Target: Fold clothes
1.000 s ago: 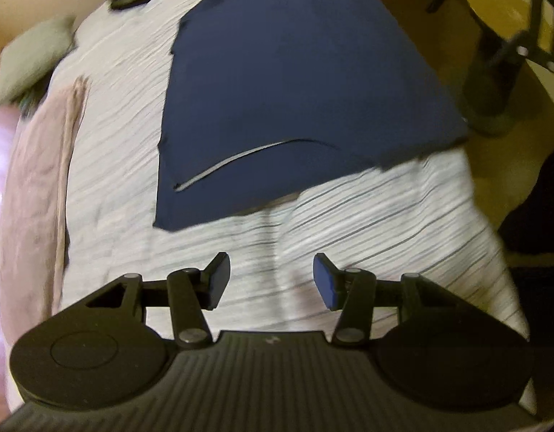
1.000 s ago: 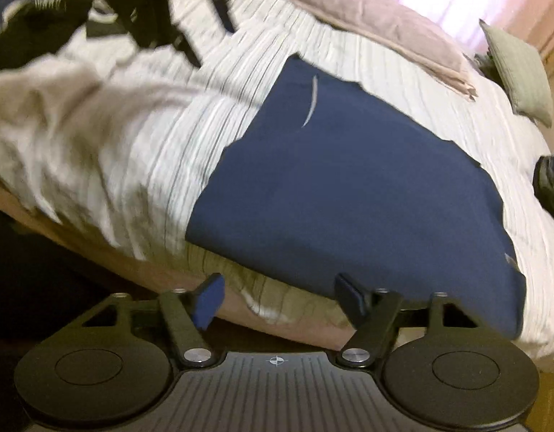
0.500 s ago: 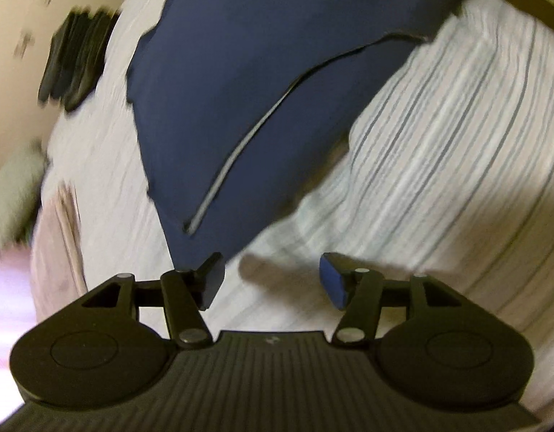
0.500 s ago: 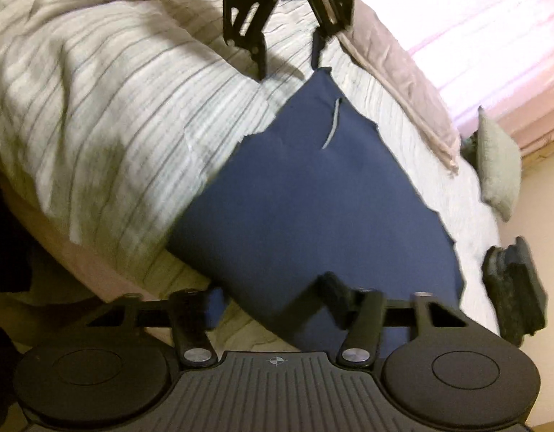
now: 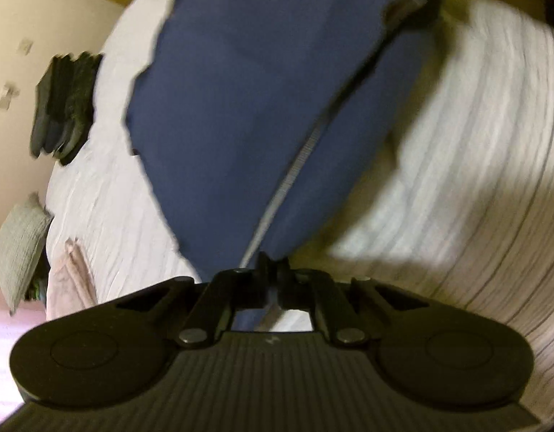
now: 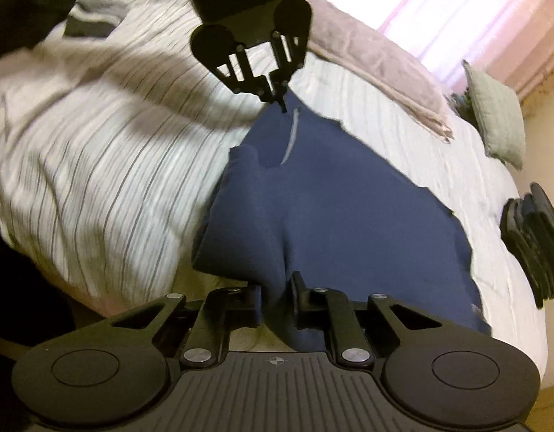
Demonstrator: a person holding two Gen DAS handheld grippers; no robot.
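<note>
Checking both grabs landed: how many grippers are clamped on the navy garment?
2. The left gripper pinches the corner beside the grey stripe; the right gripper pinches the near edge of the navy garment at the bedside.

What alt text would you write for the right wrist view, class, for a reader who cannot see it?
The right claw is shut on the near edge of a navy garment spread over a striped bedspread, while the left claw pinches its far corner. A pink folded blanket, a grey cushion and a stack of dark folded clothes lie around it.
</note>
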